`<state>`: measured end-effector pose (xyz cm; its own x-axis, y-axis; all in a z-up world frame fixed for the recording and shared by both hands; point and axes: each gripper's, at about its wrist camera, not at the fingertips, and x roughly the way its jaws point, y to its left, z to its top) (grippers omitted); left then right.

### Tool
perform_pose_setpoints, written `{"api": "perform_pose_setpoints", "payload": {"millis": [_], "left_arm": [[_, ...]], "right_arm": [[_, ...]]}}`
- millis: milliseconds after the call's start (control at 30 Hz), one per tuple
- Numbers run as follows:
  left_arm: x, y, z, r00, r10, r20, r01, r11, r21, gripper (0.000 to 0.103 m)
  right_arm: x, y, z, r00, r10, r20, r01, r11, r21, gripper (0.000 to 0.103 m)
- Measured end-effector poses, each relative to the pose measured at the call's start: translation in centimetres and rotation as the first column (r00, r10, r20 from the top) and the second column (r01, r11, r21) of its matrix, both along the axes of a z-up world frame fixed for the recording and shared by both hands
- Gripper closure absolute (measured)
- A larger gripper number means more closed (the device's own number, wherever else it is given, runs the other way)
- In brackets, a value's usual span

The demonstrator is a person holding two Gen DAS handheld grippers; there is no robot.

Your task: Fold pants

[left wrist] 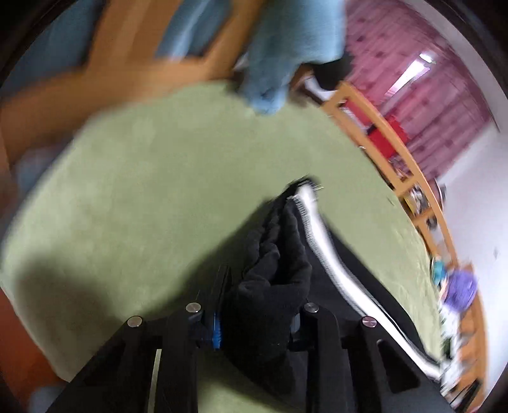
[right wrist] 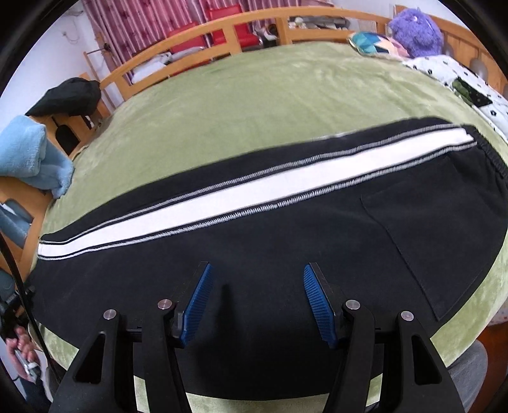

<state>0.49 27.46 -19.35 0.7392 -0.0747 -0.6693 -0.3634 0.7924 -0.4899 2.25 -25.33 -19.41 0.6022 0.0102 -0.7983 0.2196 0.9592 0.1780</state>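
Observation:
Black pants (right wrist: 254,254) with a white side stripe (right wrist: 222,197) lie flat across the green bed cover (right wrist: 254,95), waistband and back pocket (right wrist: 444,228) at the right. My right gripper (right wrist: 255,276) is open just above the pants' near edge, its blue pads (right wrist: 200,301) apart and empty. In the blurred left wrist view my left gripper (left wrist: 254,298) is shut on a bunched end of the pants (left wrist: 276,254) and holds it lifted above the bed cover (left wrist: 158,190). The stripe (left wrist: 320,241) runs away to the right.
A wooden bed frame (right wrist: 222,28) rings the bed. A light blue towel (right wrist: 31,152) and a dark garment (right wrist: 70,95) sit at the left. A purple plush toy (right wrist: 412,28), a colourful cushion and a patterned blanket (right wrist: 460,76) lie at the far right.

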Motion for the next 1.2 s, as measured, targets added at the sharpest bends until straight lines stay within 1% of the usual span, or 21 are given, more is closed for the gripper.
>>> {"api": "perform_pose_setpoints", "payload": {"millis": [67,133,200,233,333,433,533,600,667,700,767,833,867,900,933,967,1000,1033,1067,1133,1200], "left_arm": [[-0.1,-2.6,3.9,0.998,-0.031,0.055,0.022,0.987,0.158,0.078],[0.2,-5.2,7.0,0.995,-0.063,0.083,0.040,0.967,0.253,0.078],[0.3,-7.7,9.6,0.983,-0.129,0.132,0.087,0.956,0.281,0.078],[0.5,-9.5,11.1,0.972,-0.182,0.148,0.130,0.943,0.306,0.078],[0.7,-15.5,15.0,0.935,-0.310,0.171,0.223,0.890,0.397,0.078],[0.8,-21.8,17.8,0.877,-0.436,0.201,0.340,0.860,0.380,0.079],[0.9,-29.0,19.2,0.822,-0.533,0.201,0.425,0.809,0.407,0.079],[0.8,-34.3,18.9,0.772,-0.605,0.195,0.497,0.766,0.409,0.079],[1.0,-39.7,17.4,0.717,-0.677,0.168,0.589,0.717,0.373,0.079],[0.7,-41.6,16.5,0.703,-0.696,0.146,0.619,0.700,0.356,0.079],[1.1,-45.8,12.9,0.678,-0.731,0.069,0.681,0.661,0.315,0.078],[1.8,-47.9,9.5,0.664,-0.748,0.002,0.721,0.640,0.267,0.074],[2.3,-48.7,7.5,0.645,-0.763,-0.045,0.751,0.621,0.224,0.066],[2.9,-48.5,6.0,0.622,-0.780,-0.074,0.777,0.604,0.177,0.063],[3.2,-48.3,4.5,0.596,-0.798,-0.091,0.803,0.588,0.096,0.059],[3.2,-47.9,3.6,0.584,-0.807,-0.087,0.811,0.584,0.028,0.050],[2.8,-46.9,3.0,0.585,-0.808,-0.064,0.809,0.588,-0.024,0.045],[2.3,-45.6,3.0,0.601,-0.798,-0.039,0.797,0.602,-0.042,0.033],[1.8,-44.4,3.4,0.614,-0.789,-0.015,0.788,0.614,-0.034,0.028],[0.7,-42.1,4.3,0.639,-0.769,0.016,0.769,0.639,0.017,0.025],[-0.1,-39.0,5.1,0.691,-0.722,0.024,0.718,0.690,0.089,0.023]], "right_arm": [[-0.7,0.1,0.7,0.999,0.013,0.035,-0.012,0.999,-0.030,0.043],[-1.3,0.0,1.4,0.998,0.031,0.058,-0.027,0.998,-0.062,0.043],[-2.0,-0.3,1.7,0.997,0.044,0.071,-0.038,0.996,-0.085,0.043],[-2.3,-0.5,1.9,0.996,0.050,0.077,-0.042,0.995,-0.092,0.043],[-3.4,-1.4,2.5,0.993,0.059,0.105,-0.047,0.992,-0.116,0.043],[-4.9,-3.6,3.1,0.990,0.043,0.134,-0.027,0.992,-0.120,0.043],[-6.3,-6.4,3.3,0.987,0.008,0.162,0.007,0.996,-0.092,0.043],[-7.4,-8.5,3.2,0.985,-0.024,0.172,0.037,0.997,-0.071,0.043],[-8.3,-10.6,3.0,0.982,-0.058,0.177,0.066,0.997,-0.039,0.043],[-8.8,-11.7,2.8,0.982,-0.074,0.175,0.078,0.997,-0.020,0.043],[-9.6,-13.2,2.5,0.981,-0.098,0.168,0.099,0.995,0.000,0.043],[-10.6,-14.4,2.1,0.979,-0.118,0.169,0.118,0.993,0.007,0.043],[-11.0,-14.9,1.8,0.978,-0.123,0.167,0.122,0.992,0.015,0.043],[-11.2,-15.0,1.6,0.979,-0.123,0.163,0.121,0.992,0.020,0.043],[-11.4,-15.1,1.3,0.980,-0.121,0.158,0.119,0.993,0.025,0.043],[-11.4,-15.0,0.9,0.981,-0.120,0.150,0.117,0.993,0.029,0.043],[-11.2,-14.9,0.6,0.983,-0.111,0.144,0.107,0.994,0.035,0.043],[-11.1,-14.6,0.2,0.985,-0.093,0.143,0.088,0.995,0.044,0.043],[-10.8,-14.3,0.0,0.987,-0.074,0.142,0.068,0.996,0.053,0.043],[-9.8,-13.4,-0.3,0.989,-0.046,0.142,0.036,0.997,0.073,0.043],[-8.5,-12.0,-0.5,0.988,-0.004,0.151,-0.013,0.994,0.109,0.043]]}}
